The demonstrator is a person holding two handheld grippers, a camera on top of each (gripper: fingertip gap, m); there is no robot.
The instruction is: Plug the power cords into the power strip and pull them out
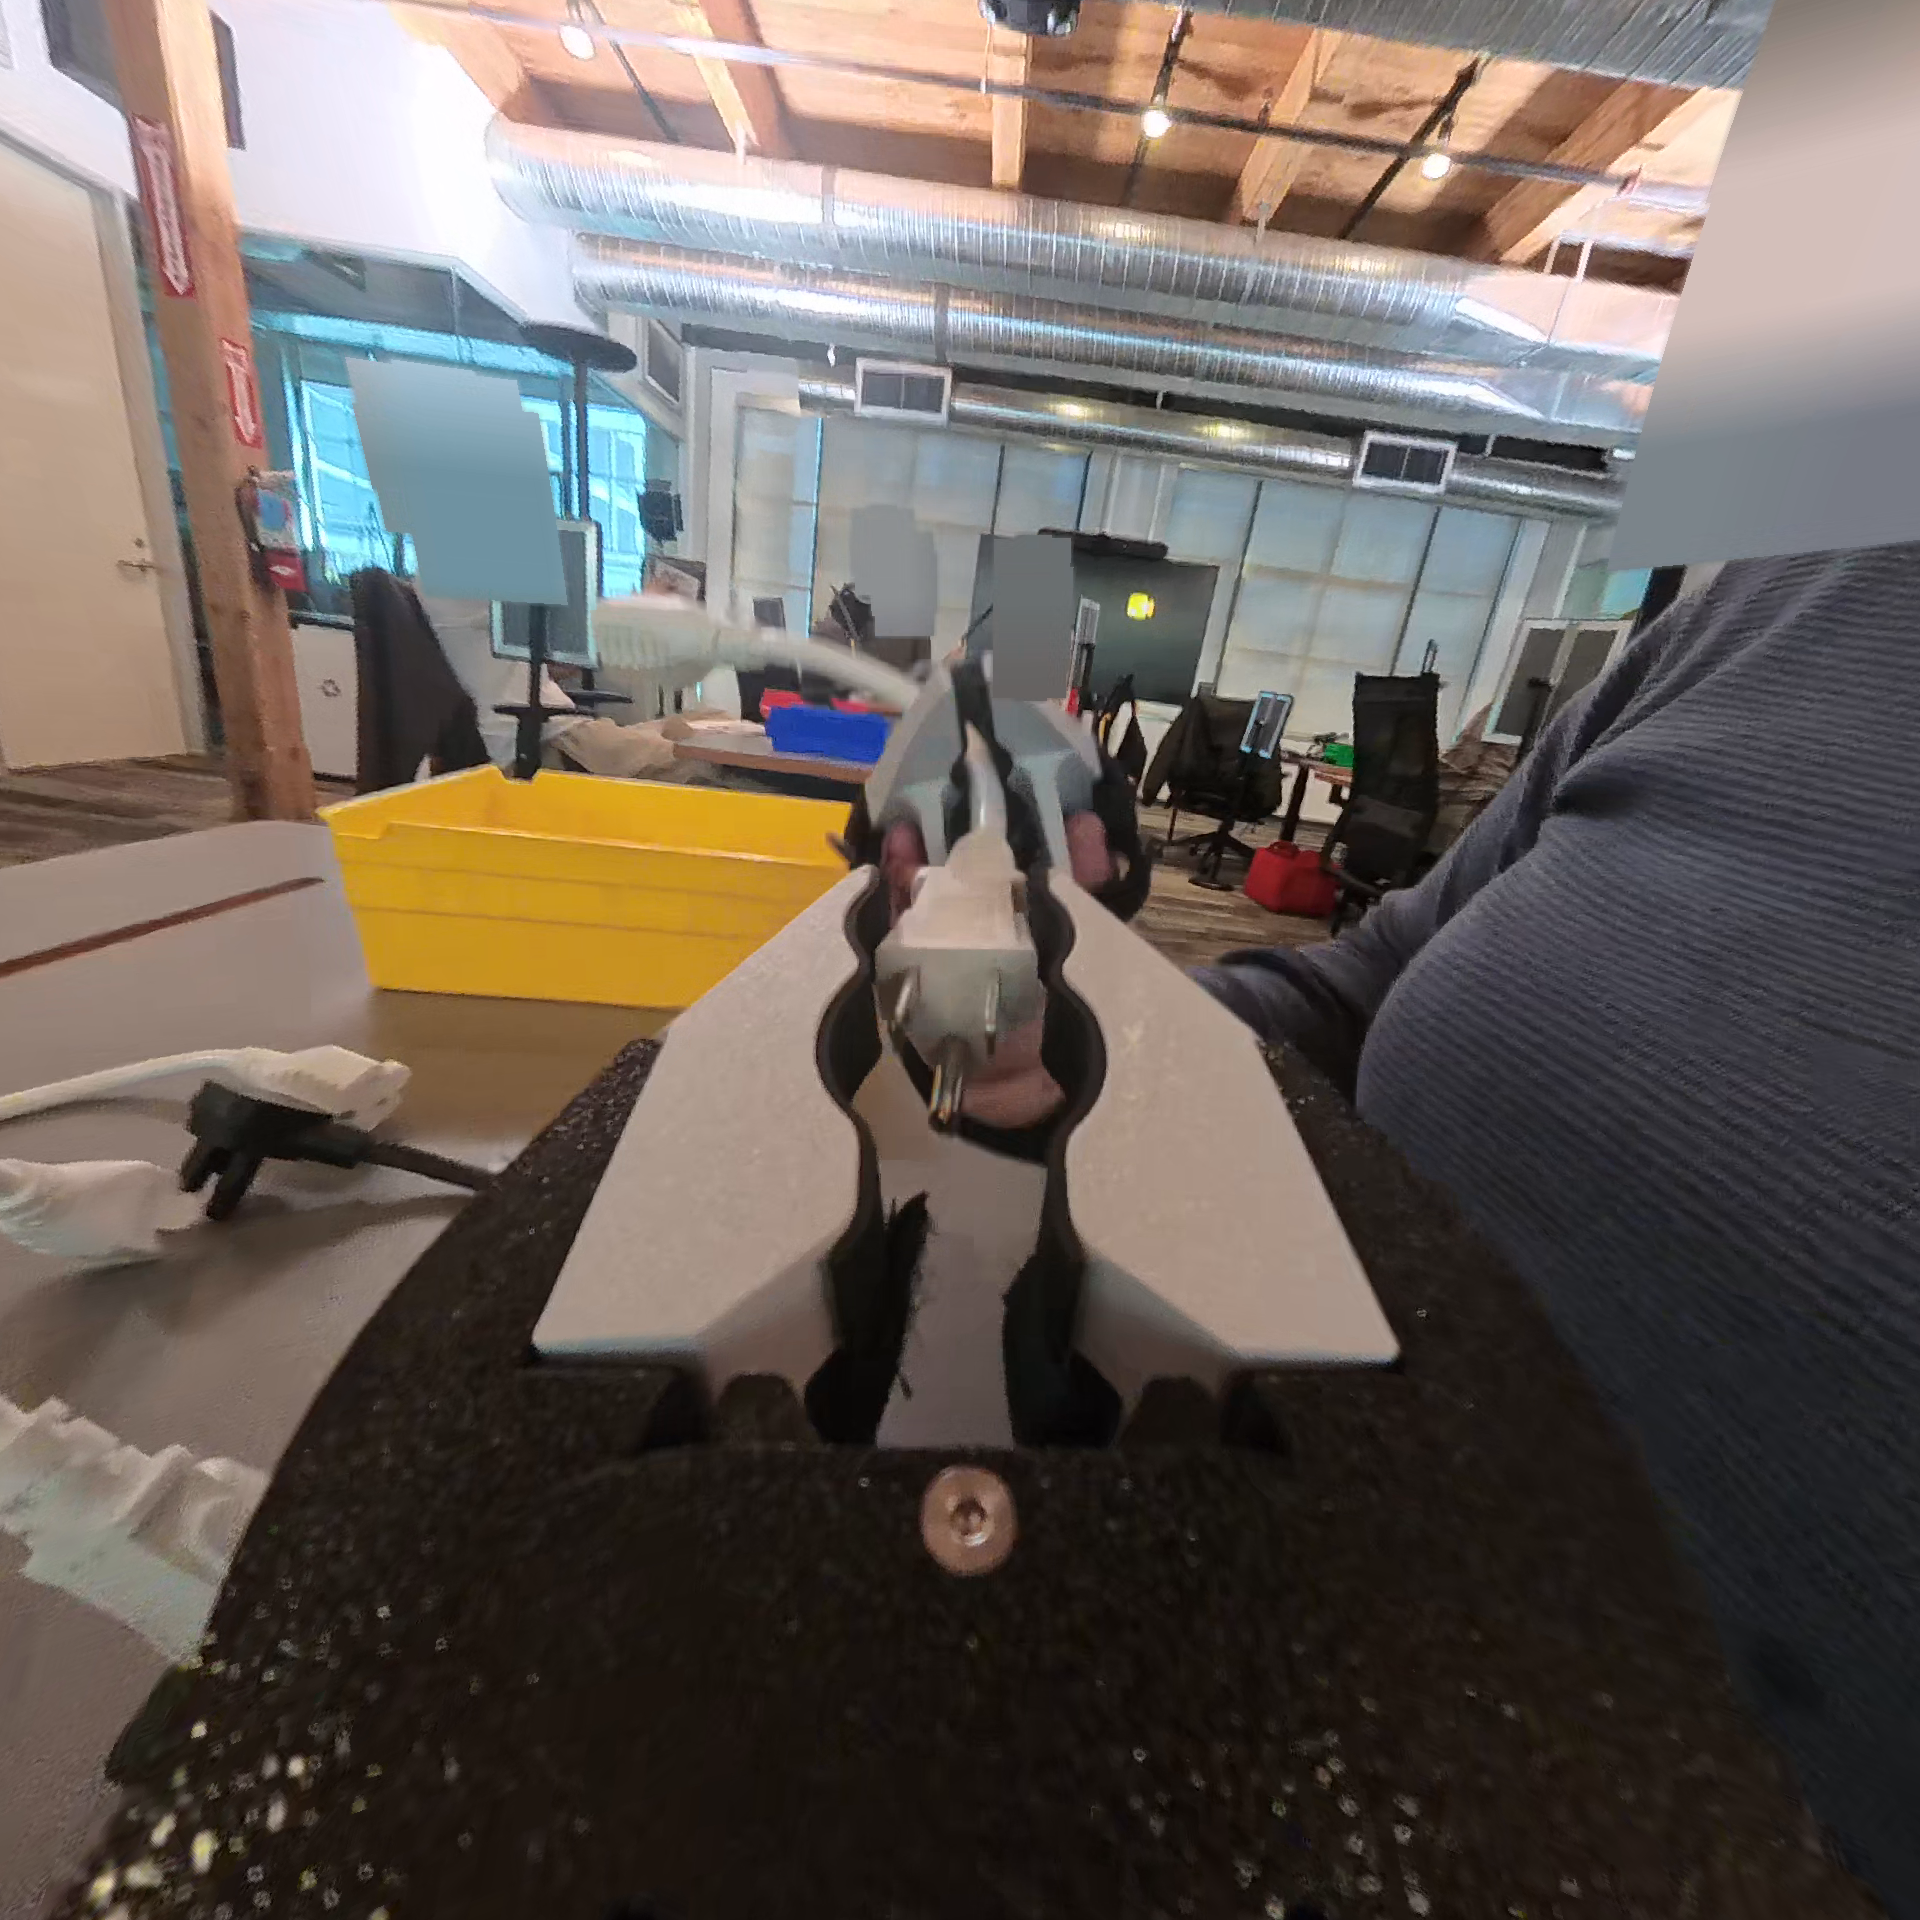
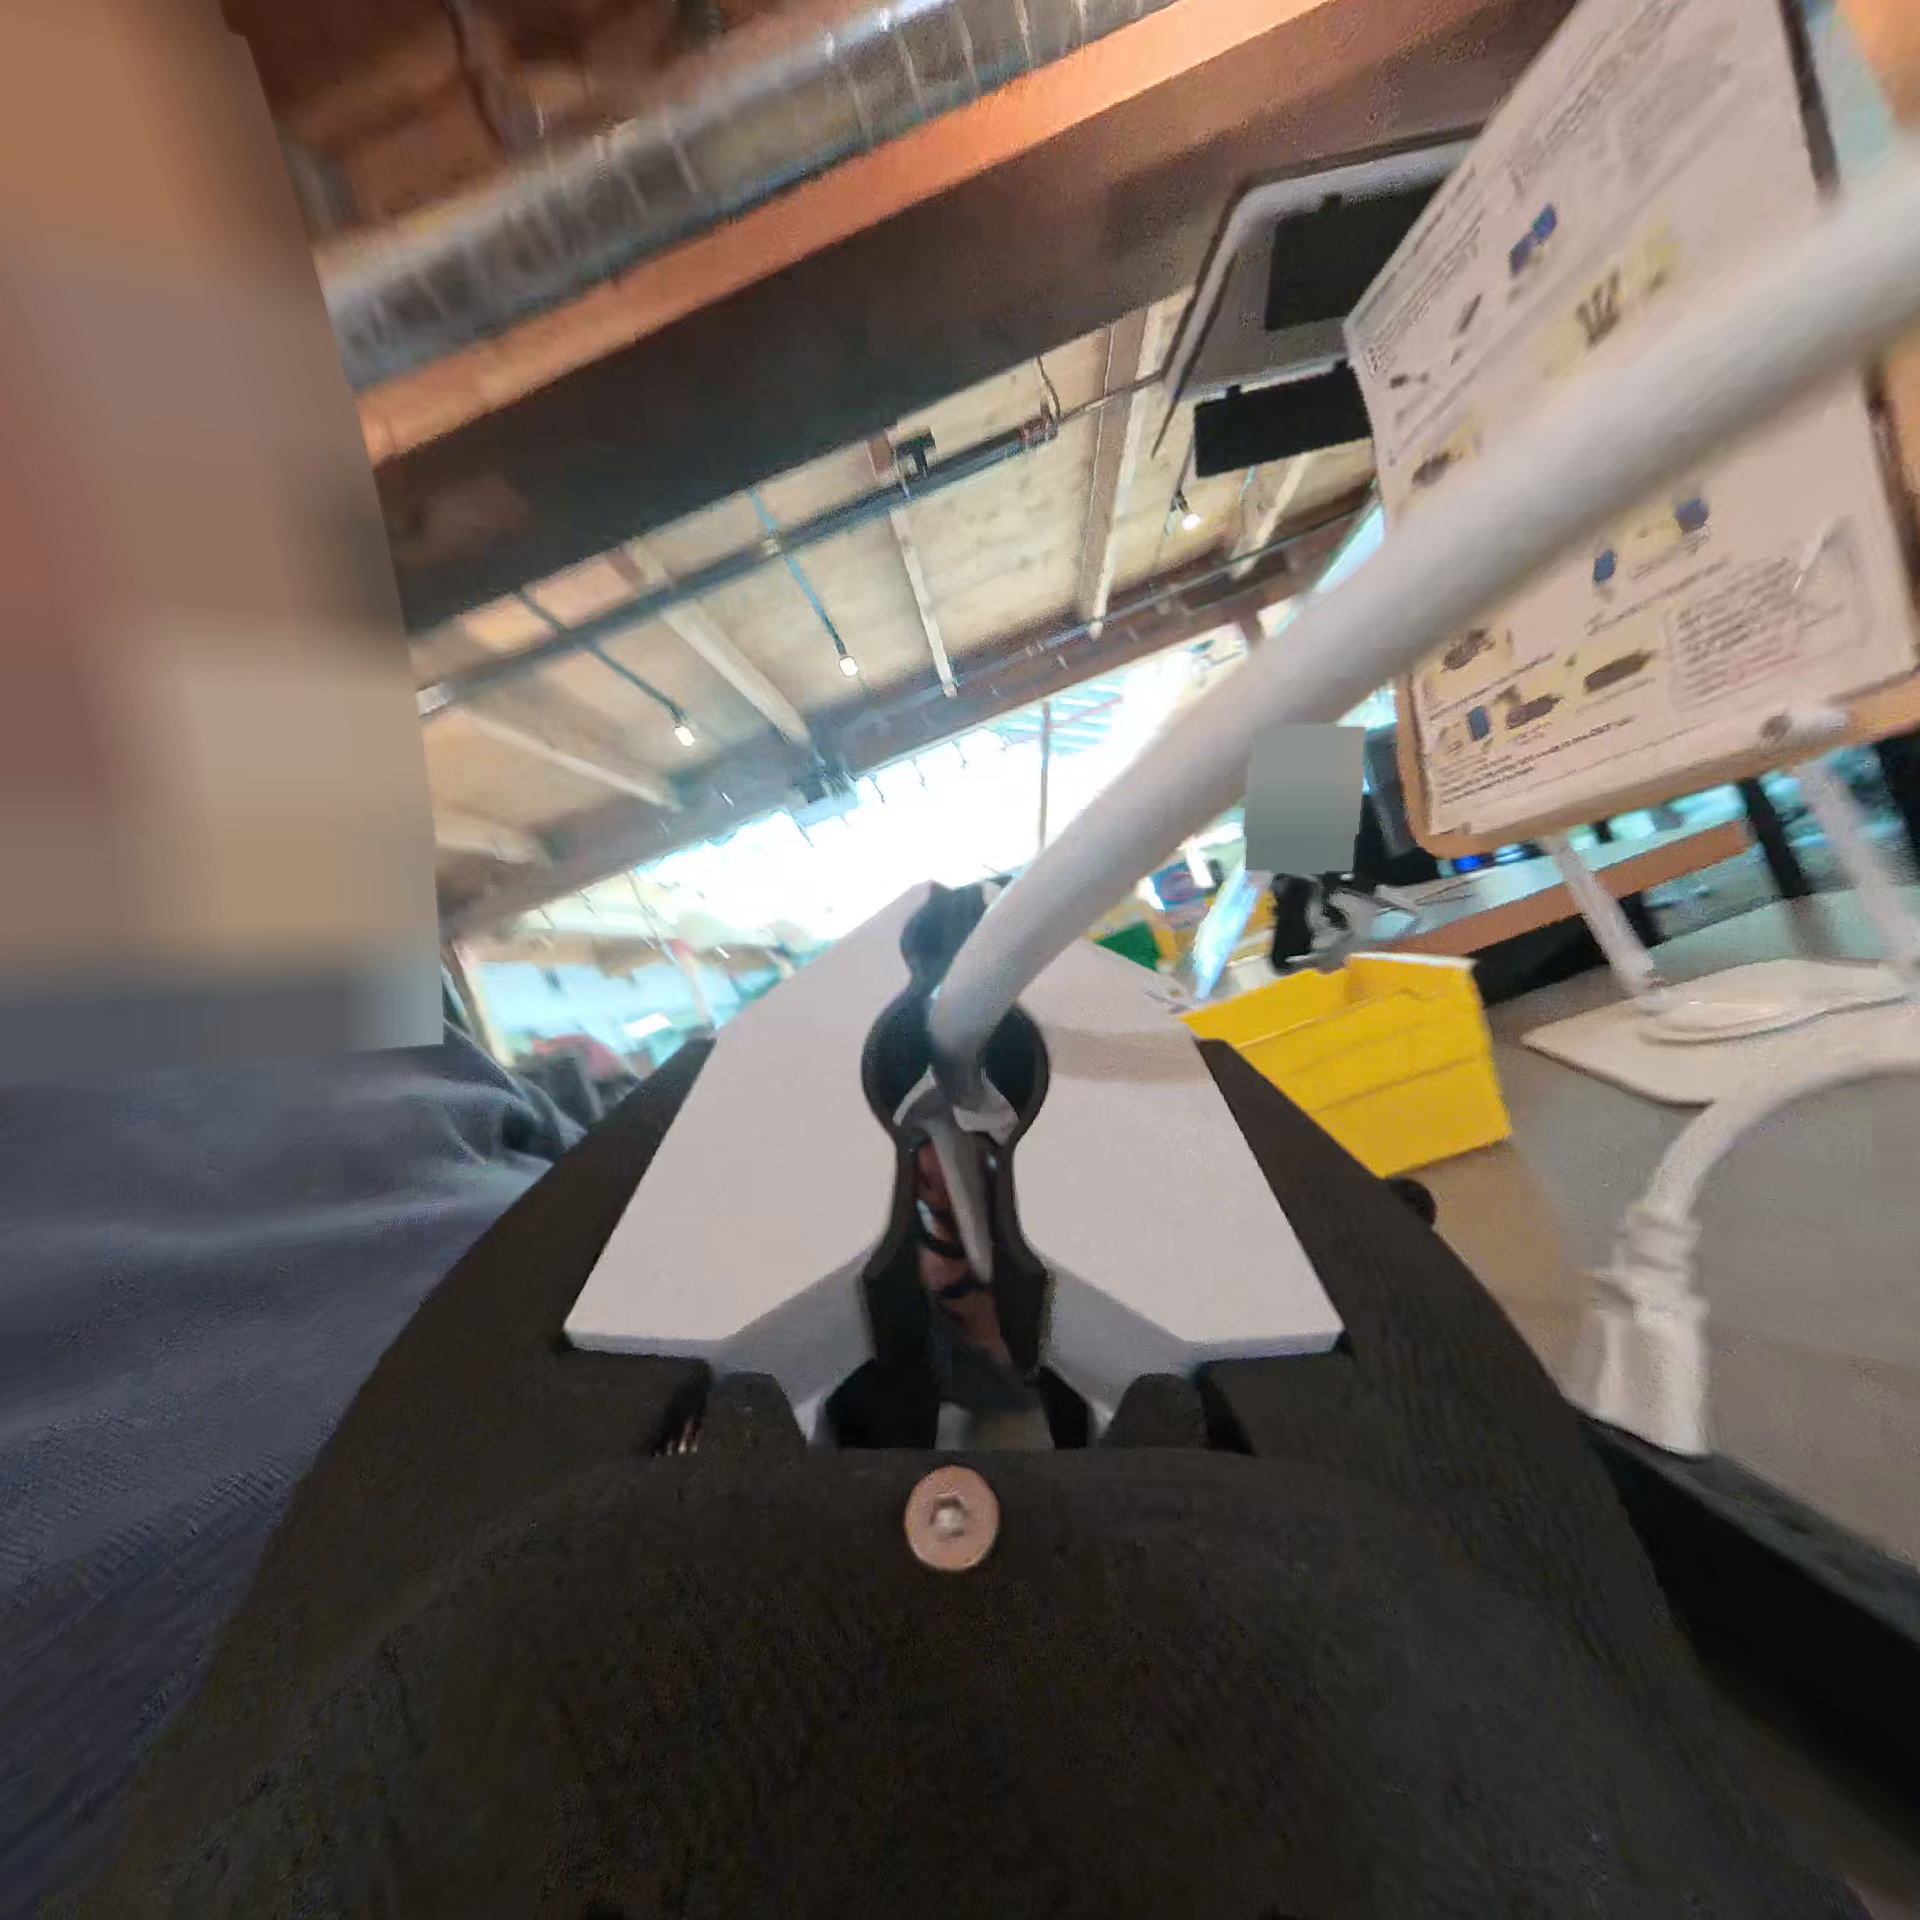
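White plug [image 1: 951, 956] sits up in the air, well above the desk [image 1: 187, 966]. Its three metal pins point back at the left camera. The left gripper [image 1: 956, 896] has its fingers pressed on the two sides of the plug. The right gripper [image 2: 971, 935] has its fingers squeezed shut on the cord [image 2: 1247, 727], just behind the plug.

I think the plug is being passed from one gripper to the other and turned the right way.

To do it well, the left fingers should hold the fat part of the plug, not the pins. Hold it tight so it cannot twist. Then the right fingers can let go of the cord slowly. The pins need to face the holes before pushing in.

I cannot pick out the power strip for sure in either view, so it has to be found first.

A black plug [image 1: 234, 1138] and some white ones lie on the desk near a yellow bin [image 1: 582, 883]. Keep the cord away from them so it does not catch.
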